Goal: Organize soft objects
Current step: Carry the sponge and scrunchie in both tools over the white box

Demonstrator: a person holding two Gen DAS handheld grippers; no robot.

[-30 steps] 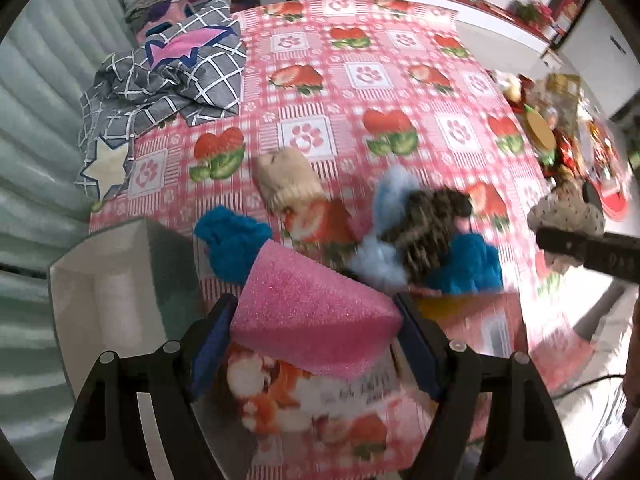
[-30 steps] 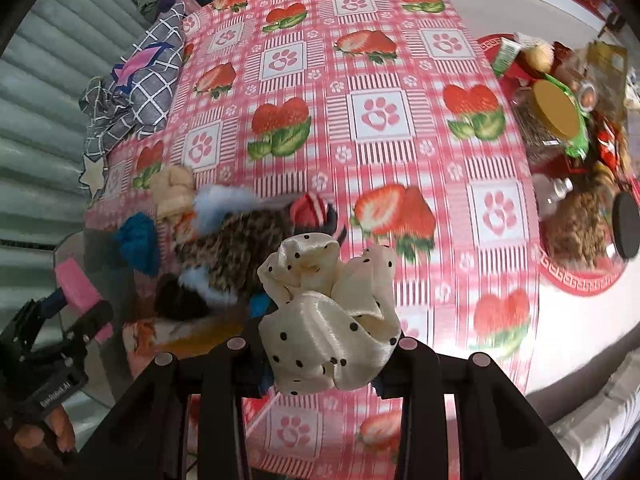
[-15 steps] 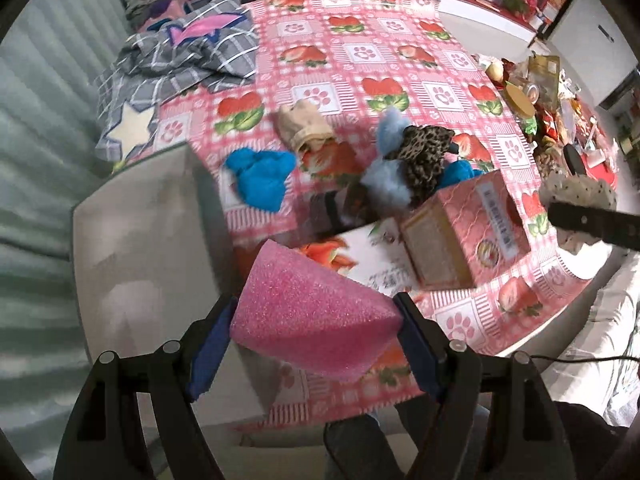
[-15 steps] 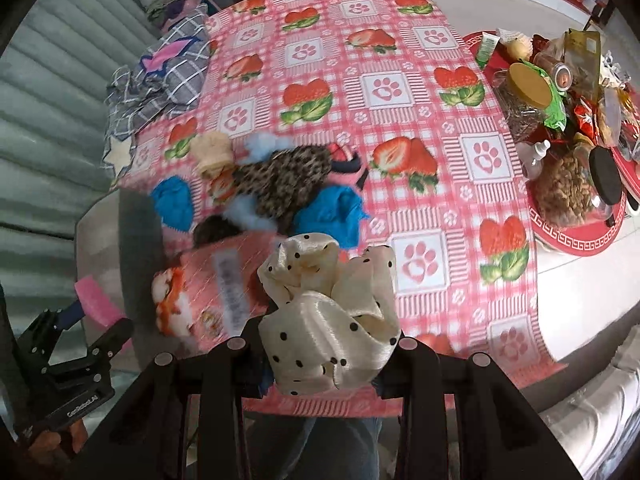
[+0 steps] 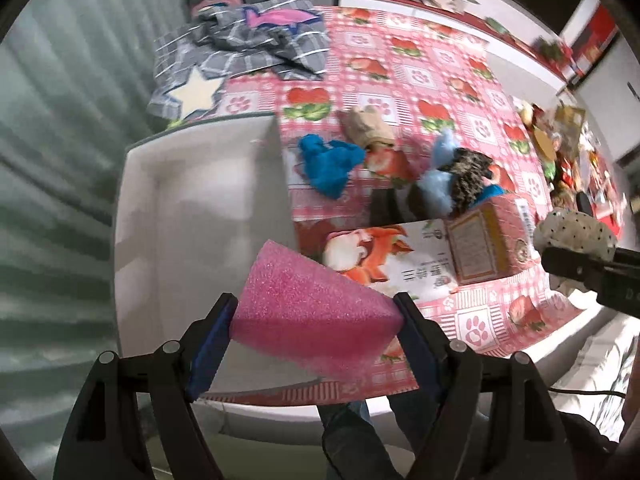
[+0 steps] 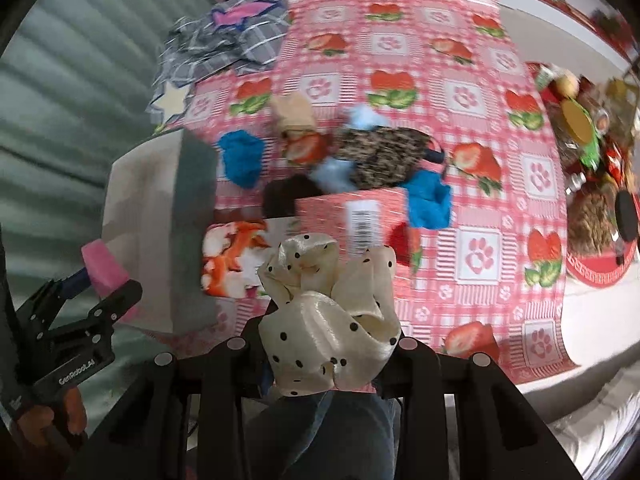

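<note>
My left gripper (image 5: 316,316) is shut on a pink sponge (image 5: 308,308) and holds it above the near edge of a white bin (image 5: 192,216). It also shows in the right wrist view (image 6: 106,276). My right gripper (image 6: 332,320) is shut on a cream polka-dot scrunchie (image 6: 332,308), held above the table's front edge; it shows at the right of the left wrist view (image 5: 574,236). Blue cloths (image 5: 328,164) (image 6: 428,200), a beige sock (image 5: 366,128), a light blue fluffy item (image 5: 436,184) and a leopard-print item (image 6: 384,156) lie on the strawberry tablecloth (image 6: 476,92).
A pink carton (image 5: 488,236) (image 6: 352,220) lies on its side near the table's front. A grey checked cloth with a star (image 5: 240,52) sits at the back left. Jars and snack packets (image 6: 592,140) crowd the right edge. A corrugated wall (image 5: 52,120) runs along the left.
Both grippers have drawn back and up from the table, each keeping its object. The white bin and the carton now show more fully in front of the left gripper.
</note>
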